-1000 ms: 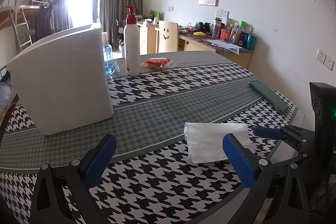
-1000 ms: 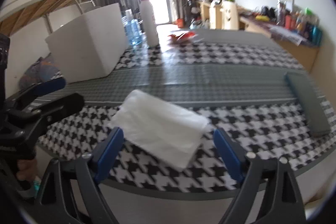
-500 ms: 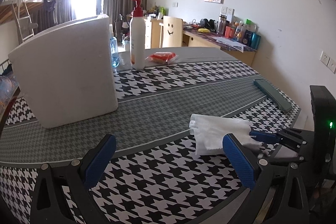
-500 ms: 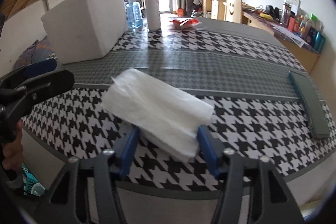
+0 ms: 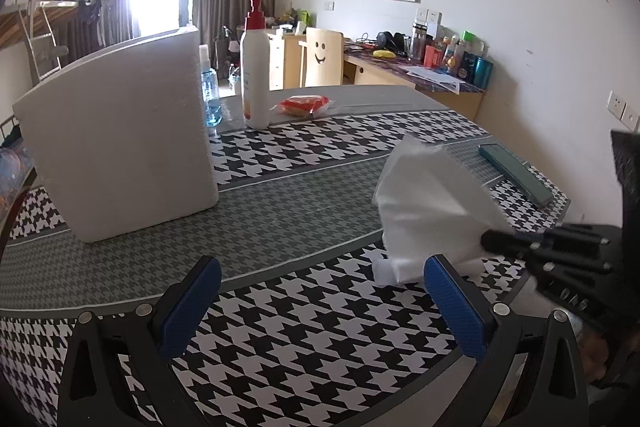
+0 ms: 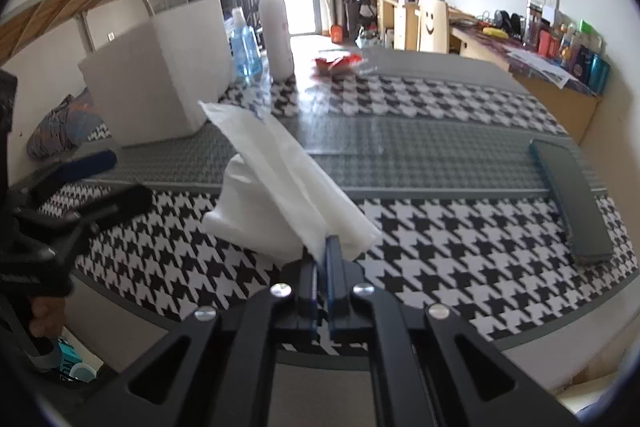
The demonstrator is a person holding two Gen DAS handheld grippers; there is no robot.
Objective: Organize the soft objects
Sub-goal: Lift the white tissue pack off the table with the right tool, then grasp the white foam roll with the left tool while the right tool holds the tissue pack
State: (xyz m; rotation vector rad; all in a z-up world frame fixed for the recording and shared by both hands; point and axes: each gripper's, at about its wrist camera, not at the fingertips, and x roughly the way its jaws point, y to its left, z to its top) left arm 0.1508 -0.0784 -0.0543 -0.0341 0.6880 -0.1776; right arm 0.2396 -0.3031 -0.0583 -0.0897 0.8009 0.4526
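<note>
Your left tongs (image 5: 320, 301) hang open and empty at 6 o'clock over the counter (image 5: 280, 211). Your right tongs (image 6: 323, 259) pinch one edge of the white tissue stack (image 6: 280, 195), lifting it while its far end sags. Next, probably steady the drooping end.

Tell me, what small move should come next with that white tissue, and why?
Probably bring the open left gripper across to take the hanging end of the tissue. The right gripper is shut on one edge only, so the tissue droops, with its lower fold apparently resting on the checked tablecloth. A second grip would let it be spread or folded.
</note>
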